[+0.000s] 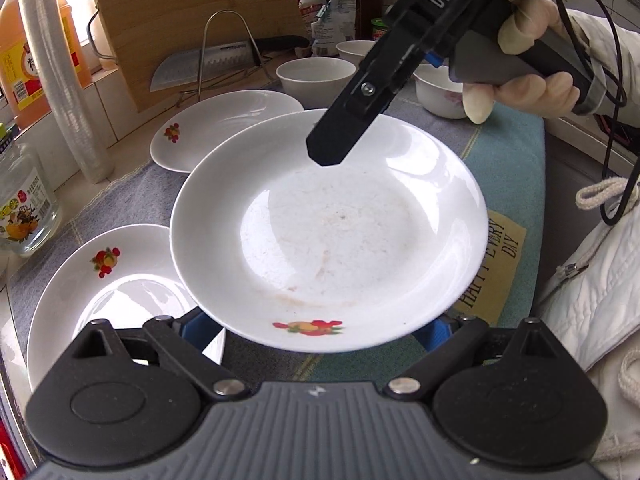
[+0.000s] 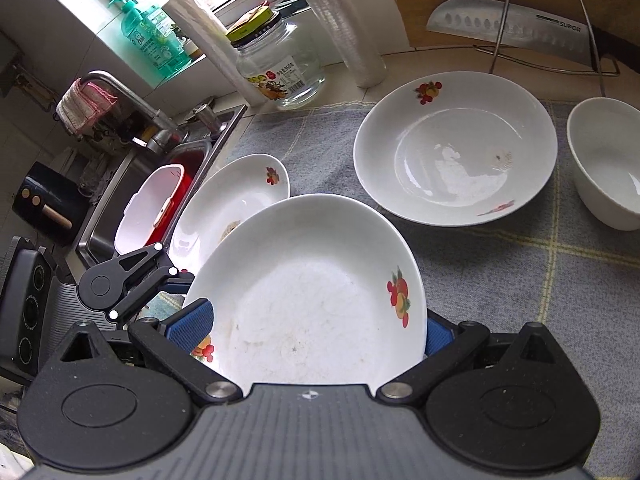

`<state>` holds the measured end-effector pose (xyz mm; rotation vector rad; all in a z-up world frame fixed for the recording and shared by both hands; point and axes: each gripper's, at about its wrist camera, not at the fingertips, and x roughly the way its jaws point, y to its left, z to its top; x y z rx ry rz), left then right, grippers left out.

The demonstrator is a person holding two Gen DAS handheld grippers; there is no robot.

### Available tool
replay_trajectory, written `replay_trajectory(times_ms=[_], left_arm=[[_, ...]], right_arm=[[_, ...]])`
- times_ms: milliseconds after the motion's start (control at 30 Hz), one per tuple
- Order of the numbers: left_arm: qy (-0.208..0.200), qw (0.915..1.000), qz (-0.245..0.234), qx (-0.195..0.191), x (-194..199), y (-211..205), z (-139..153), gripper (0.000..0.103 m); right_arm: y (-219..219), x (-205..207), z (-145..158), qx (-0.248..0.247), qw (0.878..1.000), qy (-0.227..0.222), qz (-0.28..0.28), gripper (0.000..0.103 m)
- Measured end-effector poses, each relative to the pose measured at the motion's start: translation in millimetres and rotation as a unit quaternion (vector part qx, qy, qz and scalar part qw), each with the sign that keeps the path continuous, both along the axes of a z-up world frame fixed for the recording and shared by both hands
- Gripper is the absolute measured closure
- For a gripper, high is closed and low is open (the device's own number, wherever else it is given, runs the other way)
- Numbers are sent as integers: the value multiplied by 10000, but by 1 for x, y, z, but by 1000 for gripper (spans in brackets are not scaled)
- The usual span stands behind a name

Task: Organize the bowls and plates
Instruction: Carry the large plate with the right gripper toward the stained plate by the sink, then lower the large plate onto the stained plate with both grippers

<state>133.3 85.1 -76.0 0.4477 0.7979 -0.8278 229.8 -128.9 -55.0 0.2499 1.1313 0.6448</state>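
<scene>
Above the worktop's cloth, a plate (image 1: 328,232) rides in two tools at once: the left tool (image 1: 320,332) clamps its near rim, the right tool (image 2: 316,328) grips the opposite rim, both pads pressed on china. It hangs clear of the cloth, partly over a second plate (image 1: 100,300) near the sink-side edge. Looks like the carry step of stacking. Next call: line it up over that plate, lower it level, then let go both sides together.
</scene>
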Motion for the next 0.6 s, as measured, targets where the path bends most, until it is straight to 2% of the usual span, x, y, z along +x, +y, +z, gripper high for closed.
replay_trajectory(times_ms=[600], left_arm=[[-56,9965,829,49,12,69,5,7]], right_arm=[[90,43,1,7,9964,-85,847,0]])
